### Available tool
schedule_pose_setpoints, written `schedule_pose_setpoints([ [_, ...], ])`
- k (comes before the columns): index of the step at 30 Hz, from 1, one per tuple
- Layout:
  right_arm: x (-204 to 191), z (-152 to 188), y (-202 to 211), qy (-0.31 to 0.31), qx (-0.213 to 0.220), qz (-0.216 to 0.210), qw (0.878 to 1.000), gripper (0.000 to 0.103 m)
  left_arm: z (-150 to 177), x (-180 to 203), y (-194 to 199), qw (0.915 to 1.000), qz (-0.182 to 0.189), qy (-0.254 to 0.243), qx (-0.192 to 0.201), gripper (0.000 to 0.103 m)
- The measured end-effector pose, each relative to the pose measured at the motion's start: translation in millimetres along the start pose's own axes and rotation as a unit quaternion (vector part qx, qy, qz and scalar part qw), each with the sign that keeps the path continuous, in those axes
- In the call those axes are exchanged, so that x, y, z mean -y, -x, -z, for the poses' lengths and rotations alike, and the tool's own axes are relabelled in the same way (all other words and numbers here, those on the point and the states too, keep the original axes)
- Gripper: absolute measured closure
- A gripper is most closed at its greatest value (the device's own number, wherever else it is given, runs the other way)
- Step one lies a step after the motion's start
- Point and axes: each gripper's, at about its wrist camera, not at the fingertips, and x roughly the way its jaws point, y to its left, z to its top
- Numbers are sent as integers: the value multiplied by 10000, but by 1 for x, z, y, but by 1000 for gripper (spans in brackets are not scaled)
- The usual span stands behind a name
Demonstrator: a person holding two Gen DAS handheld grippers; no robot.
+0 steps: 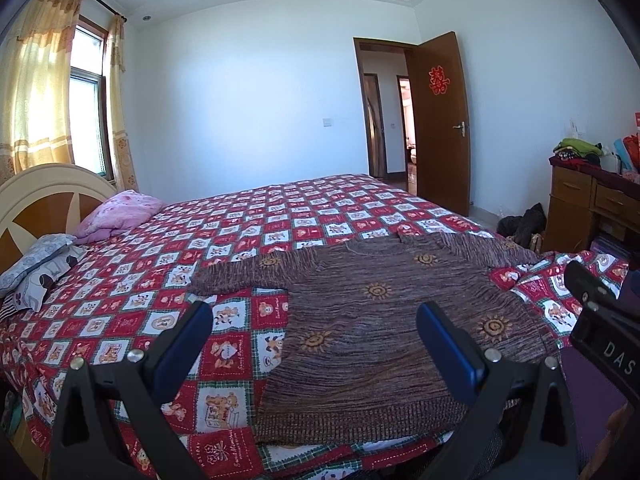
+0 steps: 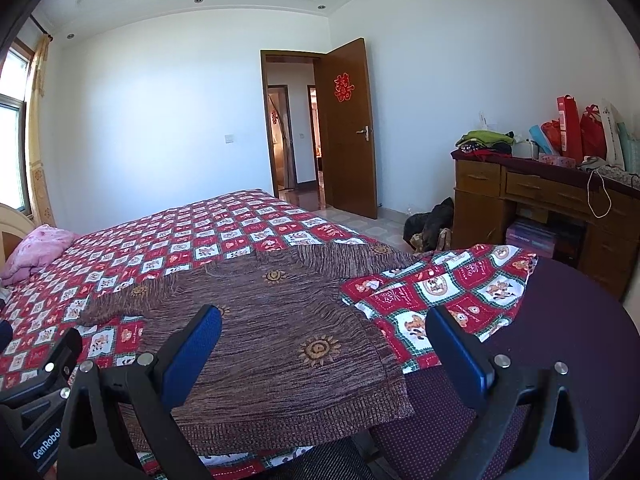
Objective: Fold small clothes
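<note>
A small brown knitted sweater (image 1: 380, 320) with orange sun motifs lies spread flat on the bed, hem toward me, both sleeves stretched out sideways. It also shows in the right wrist view (image 2: 272, 336). My left gripper (image 1: 316, 316) is open and empty, held above the sweater's near left part. My right gripper (image 2: 324, 320) is open and empty, above the sweater's near right part. The left gripper's body shows at the left edge of the right wrist view (image 2: 44, 380), and the right gripper's body shows at the right edge of the left wrist view (image 1: 600, 320).
The bed has a red checked cartoon-print cover (image 1: 240, 232) with pillows (image 1: 120, 212) by the headboard. A wooden desk (image 2: 540, 208) piled with clothes and bags stands at the right. A dark purple chair (image 2: 560, 340) is near the bed corner. The door (image 2: 348, 128) is open.
</note>
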Motion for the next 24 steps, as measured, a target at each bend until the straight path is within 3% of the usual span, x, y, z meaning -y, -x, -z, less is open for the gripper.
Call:
schedule_pose_setpoints([
  [24, 11, -1, -21, -58, 22, 154, 9999, 1, 2, 6, -24, 9995, 165, 3, -270, 0],
])
